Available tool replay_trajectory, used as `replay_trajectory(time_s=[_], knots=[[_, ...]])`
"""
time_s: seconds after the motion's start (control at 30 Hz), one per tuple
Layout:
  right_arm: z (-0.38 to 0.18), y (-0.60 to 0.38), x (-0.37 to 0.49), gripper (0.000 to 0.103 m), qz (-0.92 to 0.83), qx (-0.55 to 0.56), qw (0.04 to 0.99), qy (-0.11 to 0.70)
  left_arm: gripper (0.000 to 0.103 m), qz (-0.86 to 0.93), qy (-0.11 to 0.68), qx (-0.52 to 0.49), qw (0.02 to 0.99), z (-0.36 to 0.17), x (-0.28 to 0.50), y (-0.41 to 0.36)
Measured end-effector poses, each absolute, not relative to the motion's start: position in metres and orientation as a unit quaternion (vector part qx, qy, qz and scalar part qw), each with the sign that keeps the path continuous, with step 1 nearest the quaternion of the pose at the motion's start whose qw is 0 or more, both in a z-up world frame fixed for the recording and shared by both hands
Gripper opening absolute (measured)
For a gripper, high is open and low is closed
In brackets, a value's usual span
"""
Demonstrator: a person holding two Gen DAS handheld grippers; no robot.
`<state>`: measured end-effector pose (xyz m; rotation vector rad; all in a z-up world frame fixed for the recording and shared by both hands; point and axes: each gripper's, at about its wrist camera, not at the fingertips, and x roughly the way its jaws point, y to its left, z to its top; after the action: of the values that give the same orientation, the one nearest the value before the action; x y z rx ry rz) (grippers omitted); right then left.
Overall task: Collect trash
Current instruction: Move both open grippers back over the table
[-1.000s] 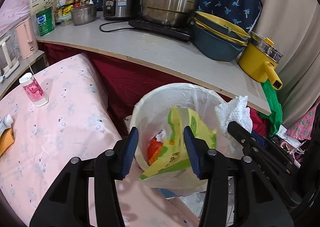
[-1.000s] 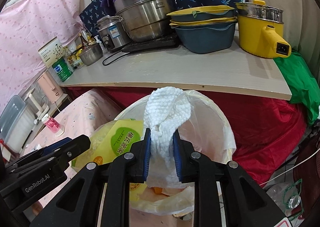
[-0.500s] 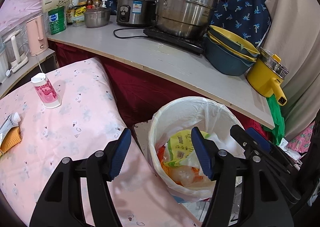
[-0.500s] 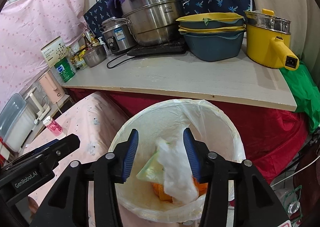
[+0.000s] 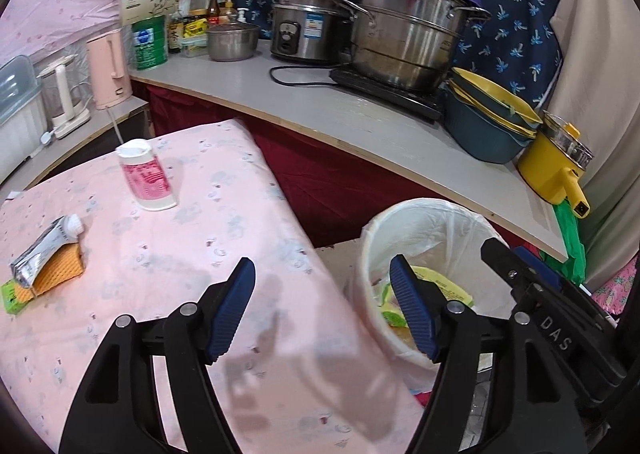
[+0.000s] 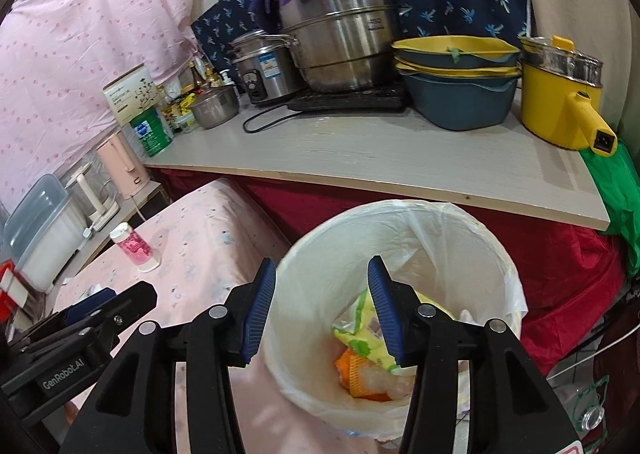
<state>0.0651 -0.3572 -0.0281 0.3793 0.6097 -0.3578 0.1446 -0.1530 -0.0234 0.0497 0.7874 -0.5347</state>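
A white lined trash bin (image 6: 400, 210) stands beside the pink-covered table (image 5: 160, 254); it also shows in the left wrist view (image 5: 424, 214). Inside lie a yellow-green wrapper (image 6: 360, 338) and orange trash (image 6: 352, 374). My right gripper (image 6: 322, 310) is open and empty over the bin's left rim. My left gripper (image 5: 324, 306) is open and empty, spanning the table edge and the bin. On the table lie a silver tube (image 5: 44, 250) across an orange sponge (image 5: 56, 274) and a pink bottle (image 5: 146, 178).
A grey counter (image 6: 400, 162) behind the bin carries steel pots (image 6: 340, 38), stacked blue-yellow basins (image 6: 456, 94) and a yellow electric pot (image 6: 560, 110). A pink kettle (image 5: 110, 66) and a white kettle (image 5: 64, 94) stand at left. A green bag (image 6: 620, 198) hangs right.
The left gripper let the yellow-green wrapper drop into the bin and swung left over the table. The right gripper opened and the white tissue fell into the bin.
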Motion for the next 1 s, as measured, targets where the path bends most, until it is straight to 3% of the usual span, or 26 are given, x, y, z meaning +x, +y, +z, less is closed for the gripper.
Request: replay_trajectory(time_s=[1.0], knots=[[-0.03,-0.114,0.146,0.048,0.016,0.121,0.929,0.35,0.071,-0.055,0.387,-0.078,0.917,-0.039,0.175,0.13]])
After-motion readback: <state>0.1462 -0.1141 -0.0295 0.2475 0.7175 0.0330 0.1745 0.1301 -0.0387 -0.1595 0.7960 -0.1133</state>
